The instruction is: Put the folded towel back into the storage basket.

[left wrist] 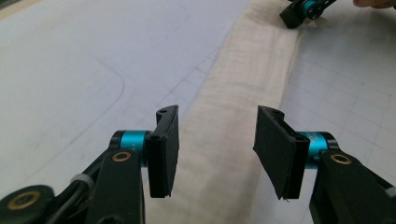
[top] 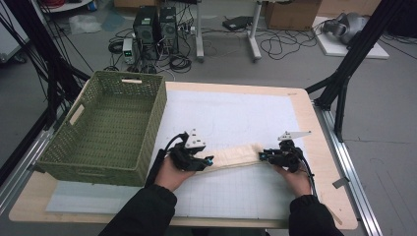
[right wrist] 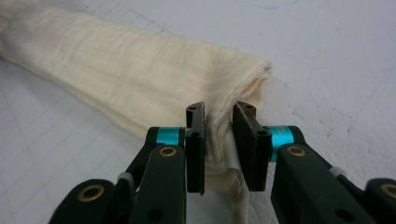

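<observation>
A long, folded cream cloth (top: 236,155) lies across the white grid mat (top: 231,110), running between my two grippers. My left gripper (top: 209,161) hovers at the cloth's left end. In the left gripper view its jaws (left wrist: 217,149) stand well apart, and the cloth (left wrist: 247,79) runs away beneath them without touching the pads. My right gripper (top: 263,156) is at the cloth's right end. In the right gripper view its jaws (right wrist: 219,140) pinch a fold at the corner of the cloth (right wrist: 116,60). The right gripper (left wrist: 299,11) shows far off in the left gripper view.
A green woven basket (top: 157,118) with nothing in it stands on the left part of the wooden table (top: 319,147), its near right corner close to my left hand. Computers, cables and stand legs lie on the floor beyond the table.
</observation>
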`<state>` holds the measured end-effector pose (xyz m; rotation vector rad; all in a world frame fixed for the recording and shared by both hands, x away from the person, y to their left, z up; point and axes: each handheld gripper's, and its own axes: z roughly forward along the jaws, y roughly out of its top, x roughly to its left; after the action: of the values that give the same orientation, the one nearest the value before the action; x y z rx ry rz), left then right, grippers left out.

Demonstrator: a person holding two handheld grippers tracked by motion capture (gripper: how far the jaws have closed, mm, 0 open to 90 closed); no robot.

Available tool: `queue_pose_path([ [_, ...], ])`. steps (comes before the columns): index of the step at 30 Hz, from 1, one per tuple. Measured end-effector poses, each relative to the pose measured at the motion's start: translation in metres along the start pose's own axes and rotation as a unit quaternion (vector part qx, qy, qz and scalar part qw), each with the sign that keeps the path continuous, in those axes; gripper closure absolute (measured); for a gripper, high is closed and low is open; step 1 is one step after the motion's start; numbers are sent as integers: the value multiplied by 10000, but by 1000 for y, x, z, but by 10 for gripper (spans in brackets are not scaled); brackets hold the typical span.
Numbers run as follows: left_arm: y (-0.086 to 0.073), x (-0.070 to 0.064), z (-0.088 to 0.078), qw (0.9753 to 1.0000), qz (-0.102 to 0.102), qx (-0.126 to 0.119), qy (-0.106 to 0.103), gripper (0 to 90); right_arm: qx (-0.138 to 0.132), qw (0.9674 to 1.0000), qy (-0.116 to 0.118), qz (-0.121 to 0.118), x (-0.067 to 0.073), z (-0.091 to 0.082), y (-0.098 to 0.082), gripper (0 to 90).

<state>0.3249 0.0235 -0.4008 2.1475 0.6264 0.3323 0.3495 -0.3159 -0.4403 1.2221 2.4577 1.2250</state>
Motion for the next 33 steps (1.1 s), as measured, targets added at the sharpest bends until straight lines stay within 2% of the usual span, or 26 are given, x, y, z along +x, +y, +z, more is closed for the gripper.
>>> queue_pose_path([
  [2, 7, -1, 9, 9997, 125, 101, -172, 488, 9, 10000, 20, 2, 1, 0, -1, 766],
  [4, 17, 0, 19, 9988, 163, 240, -384, 484, -5, 10000, 27, 4, 1, 0, -1, 766],
  [7, 31, 1, 32, 9972, 358, 393, -519, 476, -18, 10000, 46, 33, 0, 0, -2, 767],
  [8, 36, 1, 38, 9963, 378, 456, -628, 471, -19, 10000, 52, 30, 0, 0, -2, 768],
  [12, 47, 0, 58, 9923, 570, 729, -827, 457, -71, 9999, 91, 127, -2, 0, -3, 737],
  [15, 50, -2, 72, 9899, 670, 898, -869, 421, -71, 9998, 114, 162, -3, -1, -4, 744],
  [18, 48, 0, 82, 9884, 649, 1104, -820, 418, -66, 9998, 129, 135, -3, -1, -5, 762],
  [20, 44, 2, 87, 9858, 580, 1327, -847, 396, -70, 9998, 153, 124, -4, -2, -6, 771],
  [22, 42, 4, 90, 9842, 540, 1439, -885, 380, -41, 9998, 143, 114, -3, -2, -6, 790],
  [25, 40, 4, 93, 9826, 455, 1524, -961, 361, -24, 9999, 136, 55, -2, -3, -7, 808],
  [29, 39, 4, 93, 9825, 429, 1524, -983, 350, -21, 9999, 114, 39, 0, -3, -8, 808],
  [33, 39, 4, 92, 9805, 417, 1535, -1153, 349, -50, 9999, 124, 39, -1, -3, -9, 808],
])
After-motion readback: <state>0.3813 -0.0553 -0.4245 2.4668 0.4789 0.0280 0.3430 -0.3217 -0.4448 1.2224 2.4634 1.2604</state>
